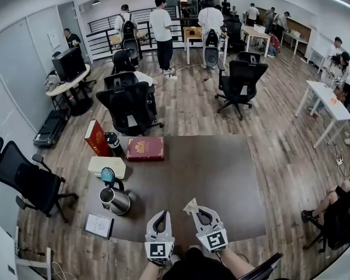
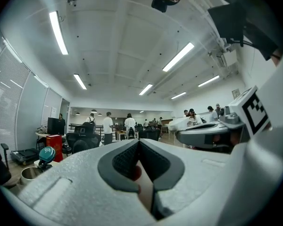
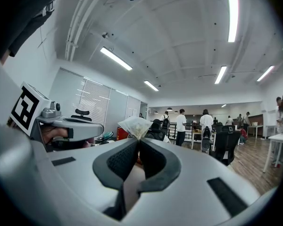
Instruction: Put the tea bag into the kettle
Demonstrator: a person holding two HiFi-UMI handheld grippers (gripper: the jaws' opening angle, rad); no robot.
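The steel kettle (image 1: 114,200) stands on the left part of the dark table (image 1: 210,174), its teal lid (image 1: 107,175) raised above it. My right gripper (image 1: 194,212) is at the table's near edge, shut on a pale tea bag (image 1: 191,205) that sticks up from its tips. The right gripper view shows the tea bag (image 3: 135,125) pinched between the shut jaws. My left gripper (image 1: 160,216) is just left of it, shut and empty, with the kettle (image 2: 30,173) to its front left. In the left gripper view the jaws meet with nothing between them.
A white box (image 1: 107,166), a dark red book (image 1: 144,148), a red box (image 1: 97,137) and a black bottle (image 1: 112,142) stand at the table's far left. A notepad (image 1: 98,225) lies at the near left corner. Black office chairs (image 1: 130,105) and several people stand beyond.
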